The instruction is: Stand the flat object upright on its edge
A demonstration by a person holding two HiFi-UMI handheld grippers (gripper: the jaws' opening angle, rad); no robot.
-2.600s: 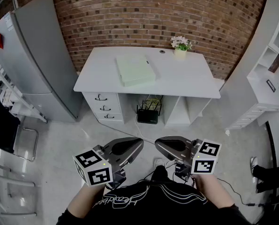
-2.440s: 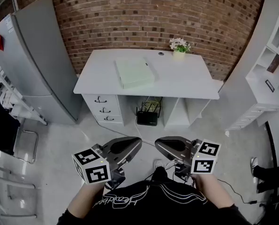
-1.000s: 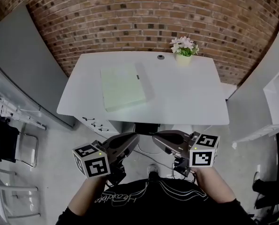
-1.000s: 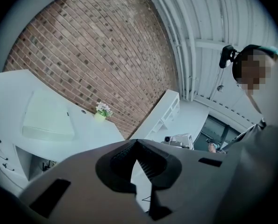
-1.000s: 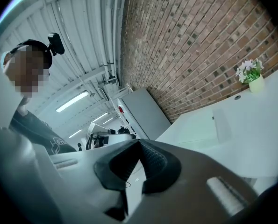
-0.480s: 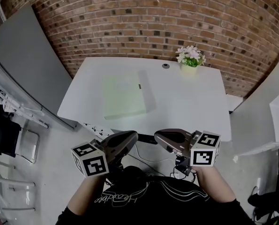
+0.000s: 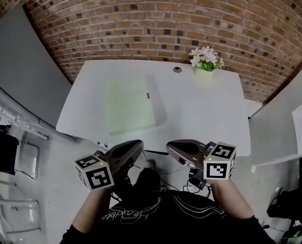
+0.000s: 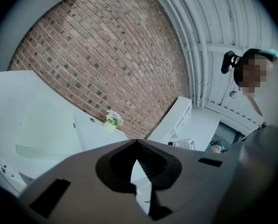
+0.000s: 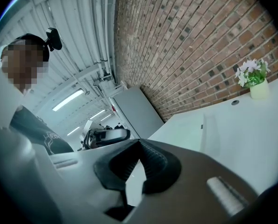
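The flat object (image 7: 133, 105), a pale green slab with 1 small dark mark near its right edge, lies flat on the left half of the white desk (image 7: 206, 116). Its face is up and no edge is raised. Its near end sits close to the desk's near edge, and nothing touches it.

At the far right of the desk stands a small pot of pale flowers (image 7: 205, 65). Just left of the pot there is a small round dark spot (image 7: 177, 69) in the desktop. The rest of the desktop to the right of the slab is bare. A brick wall (image 7: 156, 24) runs behind the desk.

The 2 grippers hang in front of the desk's near edge, over the floor and well apart from the slab. The left gripper (image 7: 138, 145) and the right gripper (image 7: 170, 147) point toward each other's tips. Each has its jaws pressed together with nothing between them. Each carries its marker cube at the outer end, the left cube (image 7: 94, 172) and the right cube (image 7: 220, 161).

A grey panel (image 7: 24, 70) stands to the left of the desk. Cables (image 7: 176, 174) trail on the floor below the grippers.
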